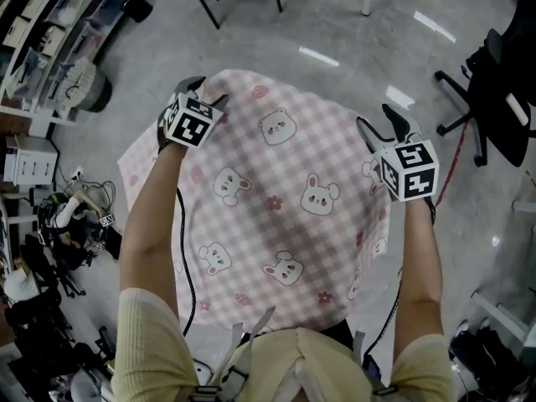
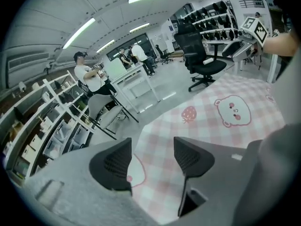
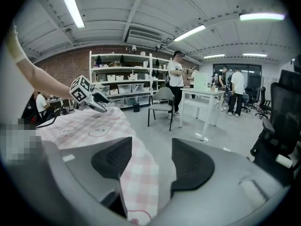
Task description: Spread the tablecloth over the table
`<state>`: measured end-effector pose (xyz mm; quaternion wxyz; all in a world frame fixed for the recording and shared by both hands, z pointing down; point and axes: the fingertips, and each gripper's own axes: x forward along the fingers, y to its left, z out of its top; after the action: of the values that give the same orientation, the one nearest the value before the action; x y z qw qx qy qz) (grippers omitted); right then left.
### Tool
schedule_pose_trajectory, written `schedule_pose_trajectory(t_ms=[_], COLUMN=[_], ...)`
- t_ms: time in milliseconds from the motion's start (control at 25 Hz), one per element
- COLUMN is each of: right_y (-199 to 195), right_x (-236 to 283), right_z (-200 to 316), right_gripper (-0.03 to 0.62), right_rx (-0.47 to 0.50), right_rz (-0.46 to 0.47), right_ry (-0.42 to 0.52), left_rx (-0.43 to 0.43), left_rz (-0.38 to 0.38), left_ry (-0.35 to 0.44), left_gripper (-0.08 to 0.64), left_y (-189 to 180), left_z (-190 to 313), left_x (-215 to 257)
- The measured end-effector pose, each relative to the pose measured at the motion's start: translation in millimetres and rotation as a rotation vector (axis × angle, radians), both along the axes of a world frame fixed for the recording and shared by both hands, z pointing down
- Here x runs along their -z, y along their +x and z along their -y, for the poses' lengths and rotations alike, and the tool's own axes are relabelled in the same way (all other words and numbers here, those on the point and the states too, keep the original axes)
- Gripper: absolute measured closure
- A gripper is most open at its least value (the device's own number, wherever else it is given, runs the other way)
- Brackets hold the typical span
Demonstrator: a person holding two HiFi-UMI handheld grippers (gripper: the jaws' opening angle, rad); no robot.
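Observation:
A pink checked tablecloth printed with bears and rabbits lies spread over the table, and its edges hang down at the sides. My left gripper is over the cloth's far left corner with its jaws open. In the left gripper view the cloth lies below the gap between the pads, and nothing is pinched. My right gripper hovers over the far right edge, also open. In the right gripper view the cloth's drooping edge shows under the gap of that gripper, loose and not gripped.
Shelving and a round bin stand on the left, with cables and gear on the floor. A black office chair is to the right. A grey chair, a white desk and several people stand beyond.

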<state>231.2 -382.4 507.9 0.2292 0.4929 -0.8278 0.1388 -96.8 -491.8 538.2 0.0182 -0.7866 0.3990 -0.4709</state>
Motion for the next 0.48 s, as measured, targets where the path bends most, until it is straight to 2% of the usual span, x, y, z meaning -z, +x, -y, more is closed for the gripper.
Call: schedule_pose_trajectory(t_ms=[120, 360, 480], right_y=[-2.2, -19.8, -29.5], right_x=[12.1, 31.7, 39.5], right_z=[-9.7, -39.5, -54.2], right_gripper=[0.342, 0.370, 0.386], right_rx=[-0.014, -0.016, -0.020], right_rz=[0.020, 0.054, 0.072], right_ry=[0.021, 0.034, 0.038], left_rx=[0.035, 0.072, 0.077], left_rz=[-0.067, -0.251, -0.311], left_ry=[0.017, 0.037, 0.087], left_gripper=[0.278, 0.347, 0.371], left_y=[-3.4, -0.1, -5.2], left_z=[-6.8, -40.6, -59.8], left_x=[11.2, 46.9, 66.5])
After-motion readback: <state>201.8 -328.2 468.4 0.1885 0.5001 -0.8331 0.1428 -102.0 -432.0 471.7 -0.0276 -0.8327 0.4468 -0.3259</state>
